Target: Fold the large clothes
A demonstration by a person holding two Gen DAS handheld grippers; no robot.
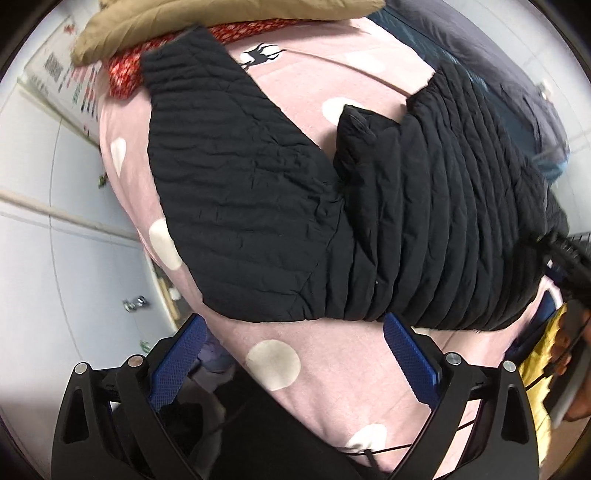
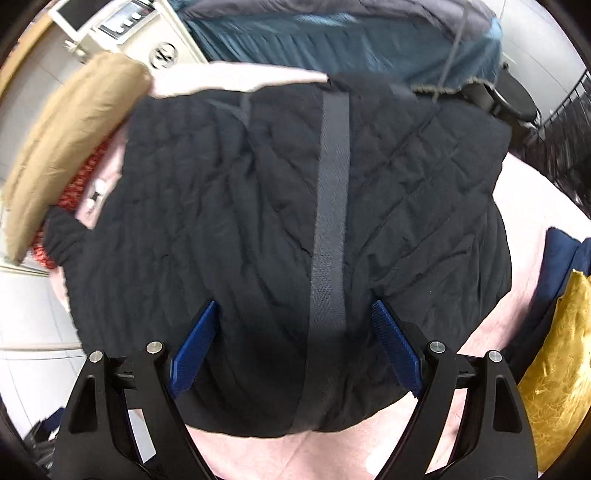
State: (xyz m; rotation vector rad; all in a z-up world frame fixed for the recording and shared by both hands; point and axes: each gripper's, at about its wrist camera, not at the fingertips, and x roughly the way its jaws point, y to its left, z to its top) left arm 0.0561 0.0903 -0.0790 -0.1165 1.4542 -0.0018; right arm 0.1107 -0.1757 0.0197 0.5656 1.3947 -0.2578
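A black quilted jacket (image 1: pixel 369 206) lies spread on a pink bedsheet with white dots (image 1: pixel 332 354). One sleeve (image 1: pixel 207 155) reaches to the upper left. My left gripper (image 1: pixel 295 328) is open and empty, hovering over the sheet just short of the jacket's near hem. In the right wrist view the jacket (image 2: pixel 240 192) fills the frame, with a grey webbing strip (image 2: pixel 330 206) running down its middle. My right gripper (image 2: pixel 295 317) is open above the jacket's near part, one finger on each side of the strip.
A tan pillow (image 1: pixel 192 26) (image 2: pixel 62 147) and red patterned cloth (image 1: pixel 125 70) lie at the bed's far left. Dark blue-teal bedding (image 2: pixel 332 33) lies beyond the jacket. A yellow cushion (image 2: pixel 557 362) sits at the right. White floor (image 1: pixel 44 258) is left of the bed.
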